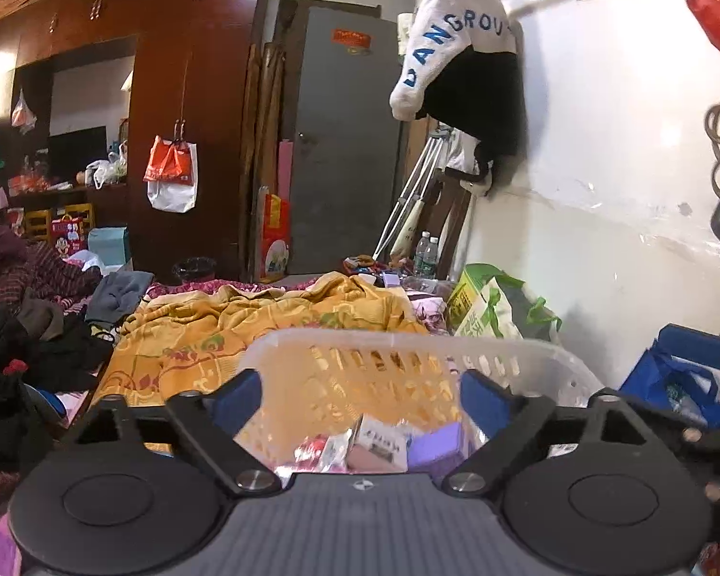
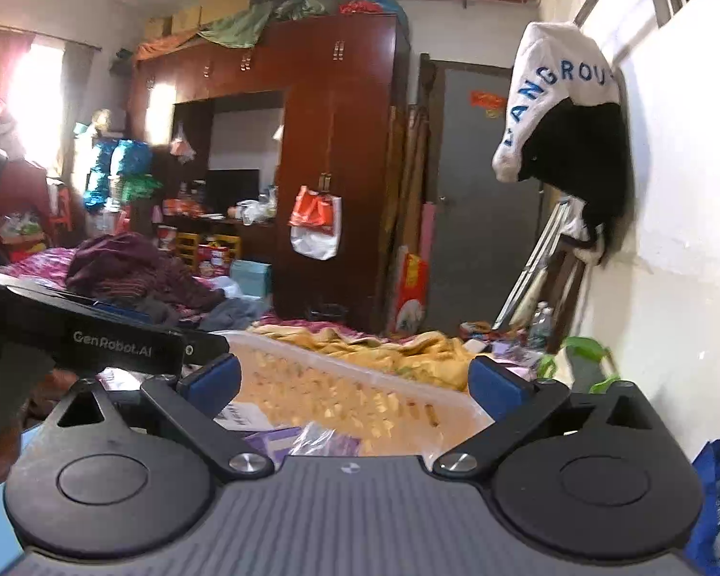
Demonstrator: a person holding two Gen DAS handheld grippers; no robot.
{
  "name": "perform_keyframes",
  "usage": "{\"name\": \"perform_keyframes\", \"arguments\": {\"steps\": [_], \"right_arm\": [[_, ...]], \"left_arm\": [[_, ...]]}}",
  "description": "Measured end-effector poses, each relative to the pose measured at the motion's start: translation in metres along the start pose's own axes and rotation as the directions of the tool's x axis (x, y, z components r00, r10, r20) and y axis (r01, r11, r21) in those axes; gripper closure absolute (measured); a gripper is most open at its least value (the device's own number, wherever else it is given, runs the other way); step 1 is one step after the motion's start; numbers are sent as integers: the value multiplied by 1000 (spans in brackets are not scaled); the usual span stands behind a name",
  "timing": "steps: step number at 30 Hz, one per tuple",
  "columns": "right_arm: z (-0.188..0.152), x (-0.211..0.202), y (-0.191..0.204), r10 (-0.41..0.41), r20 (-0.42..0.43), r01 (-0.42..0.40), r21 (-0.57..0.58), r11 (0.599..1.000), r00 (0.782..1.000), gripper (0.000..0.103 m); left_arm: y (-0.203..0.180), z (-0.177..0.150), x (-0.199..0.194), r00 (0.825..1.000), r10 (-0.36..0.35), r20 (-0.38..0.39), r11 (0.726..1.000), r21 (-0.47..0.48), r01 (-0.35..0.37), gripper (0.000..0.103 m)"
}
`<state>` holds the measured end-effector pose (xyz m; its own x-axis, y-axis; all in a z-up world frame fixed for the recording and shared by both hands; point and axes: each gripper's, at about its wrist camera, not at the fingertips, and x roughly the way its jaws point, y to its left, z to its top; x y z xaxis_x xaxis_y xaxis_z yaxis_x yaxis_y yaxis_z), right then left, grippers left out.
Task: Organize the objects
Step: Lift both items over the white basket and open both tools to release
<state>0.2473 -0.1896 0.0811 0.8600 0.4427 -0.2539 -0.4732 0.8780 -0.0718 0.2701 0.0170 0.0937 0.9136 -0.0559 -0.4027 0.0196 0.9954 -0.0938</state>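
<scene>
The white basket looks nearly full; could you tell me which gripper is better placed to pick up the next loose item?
Probably the right gripper: open, nearer the clutter beside the wall, where the green bag sits.

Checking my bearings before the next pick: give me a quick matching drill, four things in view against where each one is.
Things:
1. white basket
2. orange-and-white bag
3. white-and-black garment
4. yellow blanket

Places:
A. hanging high on the white wall
B. spread over the bed beyond the basket
C. hanging on the dark wooden wardrobe's door
D. just ahead of both open grippers, with packets inside

Pairs: 1-D, 2-C, 3-A, 4-B
</scene>
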Motion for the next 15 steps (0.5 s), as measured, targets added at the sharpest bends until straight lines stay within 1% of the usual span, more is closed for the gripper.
{"name": "perform_keyframes", "arguments": {"steps": [2,5,7,9,10,12,15], "right_arm": [[-4,-5,0,4,-15,-4,11,1000,1000,0],[-12,-18,2,-13,12,13,18,1000,1000,0],[-19,-24,0,6,16,-6,26,1000,1000,0],[-22,-25,-5,34,-1,-34,49,998,999,0],[-22,-24,-7,33,-16,-32,63,998,999,0],[-21,-20,-10,-2,-38,5,69,998,999,0],[-21,-20,-13,-36,-34,39,79,996,999,0]], "left_arm": [[2,-6,-8,1000,10,-1,1000,12,-10,9],[6,-18,-19,1000,14,20,1000,24,-15,9],[7,-23,-24,999,25,33,999,34,-26,8],[6,-29,-27,999,36,38,998,44,-38,7],[5,-30,-28,998,44,35,998,49,-46,7],[1,-32,-30,998,52,40,996,64,-55,7],[-4,-36,-34,998,47,43,995,81,-50,7]]}}
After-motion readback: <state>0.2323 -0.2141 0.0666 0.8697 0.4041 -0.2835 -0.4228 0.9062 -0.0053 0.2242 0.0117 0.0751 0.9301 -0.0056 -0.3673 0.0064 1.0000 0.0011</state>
